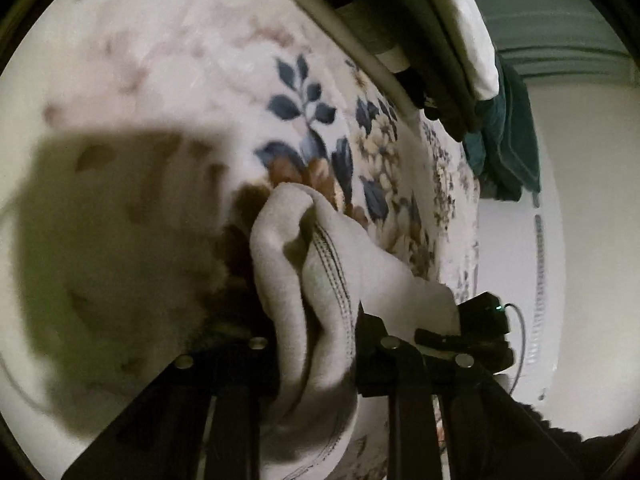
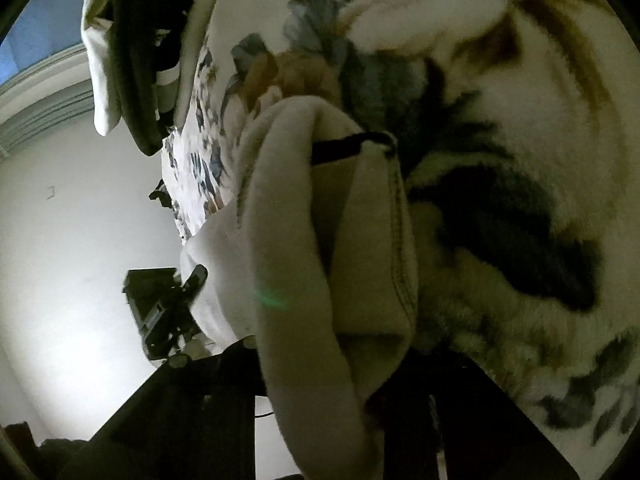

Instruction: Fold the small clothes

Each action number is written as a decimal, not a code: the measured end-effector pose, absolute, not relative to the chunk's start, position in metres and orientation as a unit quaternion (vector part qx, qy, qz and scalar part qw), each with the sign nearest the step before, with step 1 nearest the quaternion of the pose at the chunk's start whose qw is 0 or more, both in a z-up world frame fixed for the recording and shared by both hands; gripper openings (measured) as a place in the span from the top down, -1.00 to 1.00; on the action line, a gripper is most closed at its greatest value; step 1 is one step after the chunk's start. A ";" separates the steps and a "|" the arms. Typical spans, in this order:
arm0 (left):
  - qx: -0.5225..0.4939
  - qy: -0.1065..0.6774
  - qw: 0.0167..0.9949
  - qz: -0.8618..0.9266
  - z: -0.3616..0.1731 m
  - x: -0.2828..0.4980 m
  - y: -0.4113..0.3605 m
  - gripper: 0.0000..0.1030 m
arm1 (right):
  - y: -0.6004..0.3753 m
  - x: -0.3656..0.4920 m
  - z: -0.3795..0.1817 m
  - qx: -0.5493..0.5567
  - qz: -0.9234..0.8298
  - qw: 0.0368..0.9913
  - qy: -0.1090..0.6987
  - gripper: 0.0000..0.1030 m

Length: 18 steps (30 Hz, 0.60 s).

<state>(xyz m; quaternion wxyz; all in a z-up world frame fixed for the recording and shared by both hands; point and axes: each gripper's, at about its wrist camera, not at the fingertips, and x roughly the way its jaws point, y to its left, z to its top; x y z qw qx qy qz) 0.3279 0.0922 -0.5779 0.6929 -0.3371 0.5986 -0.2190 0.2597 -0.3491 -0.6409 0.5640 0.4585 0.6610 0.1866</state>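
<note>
Nearest the lens in the left wrist view, the left gripper (image 1: 316,364) has its two black fingers drawn in narrow on a bunched fold of a pale grey fleece garment (image 1: 308,272), which fills the gap between them and spills forward and down past the bottom of the picture. A row of dark stitching runs along the garment's hem or band. To the left of it a broad dark shadow lies on the floral blanket (image 1: 168,60); ahead of the cloth the blanket shows blue leaves and brown blossoms on a cream ground. Farther right, at the blanket's far edge, a stack of folded clothes (image 1: 440,40) in dark and white layers sits beside a dark teal cloth (image 1: 508,140). At the right edge of the garment the other gripper's black body shows, against a plain white wall.

In the right wrist view, the right gripper (image 2: 336,380) likewise pinches the same garment (image 2: 312,220) between narrow-set fingers, the cloth folded over itself with a short dark cord or loop at its top. To its left the left gripper (image 2: 176,308) appears as a black block meeting the garment's edge, with the clothes stack (image 2: 132,60) above it. To the right the blanket (image 2: 540,120) lies close, blurred, with large dark leaf shapes.
</note>
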 end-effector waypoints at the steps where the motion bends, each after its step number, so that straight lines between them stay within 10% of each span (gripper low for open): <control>1: -0.330 0.599 0.697 -0.217 -0.575 0.326 0.092 0.69 | -0.348 0.260 -0.637 0.455 0.185 0.568 0.661 0.62; 5: -0.317 0.610 0.694 -0.213 -0.575 0.325 0.088 0.66 | -0.342 0.263 -0.627 0.427 0.180 0.578 0.672 0.62; 10: -0.357 0.622 0.662 -0.216 -0.594 0.320 0.099 -0.15 | -0.351 0.261 -0.640 0.445 0.165 0.553 0.685 -0.01; 14: -0.398 0.614 0.643 -0.226 -0.604 0.306 0.105 -0.21 | -0.355 0.254 -0.648 0.463 0.179 0.538 0.681 -0.01; 16: -0.402 0.601 0.654 -0.223 -0.602 0.304 0.102 -0.10 | -0.355 0.251 -0.650 0.473 0.175 0.541 0.673 -0.01; 18: -0.397 0.593 0.666 -0.218 -0.597 0.306 0.097 0.75 | -0.349 0.253 -0.645 0.465 0.168 0.558 0.666 0.38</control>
